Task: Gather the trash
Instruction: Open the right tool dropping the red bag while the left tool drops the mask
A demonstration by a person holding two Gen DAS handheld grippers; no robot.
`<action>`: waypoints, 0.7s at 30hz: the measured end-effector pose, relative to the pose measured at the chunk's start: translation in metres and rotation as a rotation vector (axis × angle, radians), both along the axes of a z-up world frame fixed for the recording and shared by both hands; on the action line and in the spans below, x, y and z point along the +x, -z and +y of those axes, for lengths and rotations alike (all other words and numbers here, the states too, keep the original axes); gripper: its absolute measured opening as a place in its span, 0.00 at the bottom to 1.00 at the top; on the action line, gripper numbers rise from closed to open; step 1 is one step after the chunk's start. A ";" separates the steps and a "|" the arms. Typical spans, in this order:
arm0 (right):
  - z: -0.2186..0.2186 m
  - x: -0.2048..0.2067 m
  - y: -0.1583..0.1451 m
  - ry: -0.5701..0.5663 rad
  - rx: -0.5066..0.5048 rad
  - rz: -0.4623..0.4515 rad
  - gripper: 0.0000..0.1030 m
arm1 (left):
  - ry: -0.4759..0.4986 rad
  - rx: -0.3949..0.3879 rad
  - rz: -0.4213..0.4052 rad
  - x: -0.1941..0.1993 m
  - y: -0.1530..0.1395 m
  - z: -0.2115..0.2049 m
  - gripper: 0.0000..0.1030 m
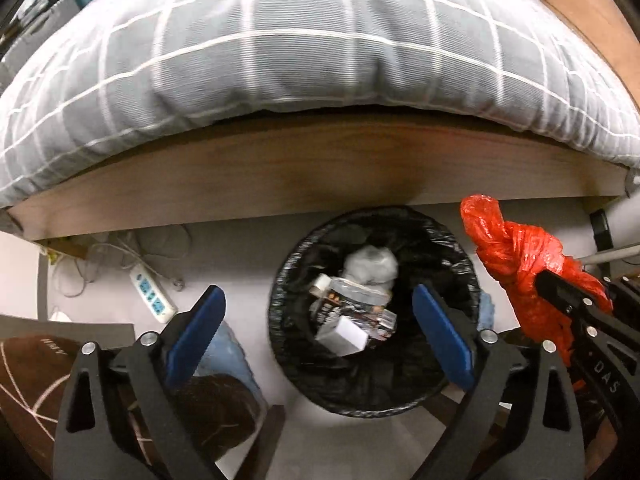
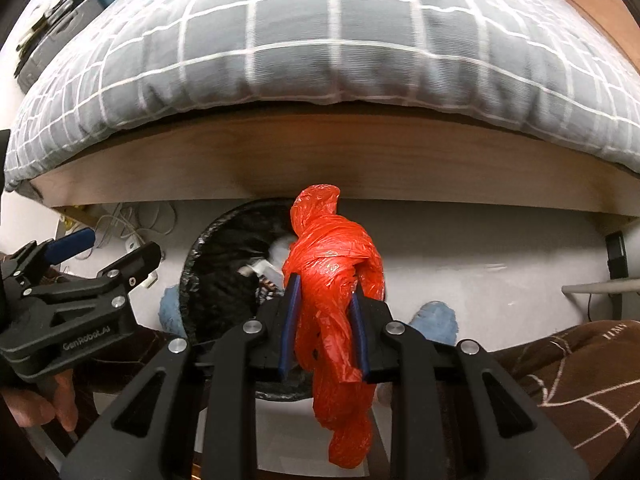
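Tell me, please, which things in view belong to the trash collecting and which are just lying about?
Part of the job:
- orange plastic bag, clamped in the right hand-held gripper
- trash bin with black liner, litter already inside
- left hand-held gripper, open above the bin

Just lying about:
- power strip and cables on the floor
- grey checked duvet
- wooden bed frame
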State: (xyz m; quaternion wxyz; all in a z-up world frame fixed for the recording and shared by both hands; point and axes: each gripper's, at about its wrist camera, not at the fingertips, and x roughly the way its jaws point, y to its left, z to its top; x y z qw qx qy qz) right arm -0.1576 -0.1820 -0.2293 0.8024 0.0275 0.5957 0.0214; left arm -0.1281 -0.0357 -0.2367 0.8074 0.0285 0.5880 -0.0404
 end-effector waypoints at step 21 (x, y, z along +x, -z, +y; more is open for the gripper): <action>0.049 0.014 -0.006 -0.102 -0.014 -0.014 0.47 | -0.084 0.002 -0.036 -0.001 -0.030 0.041 0.94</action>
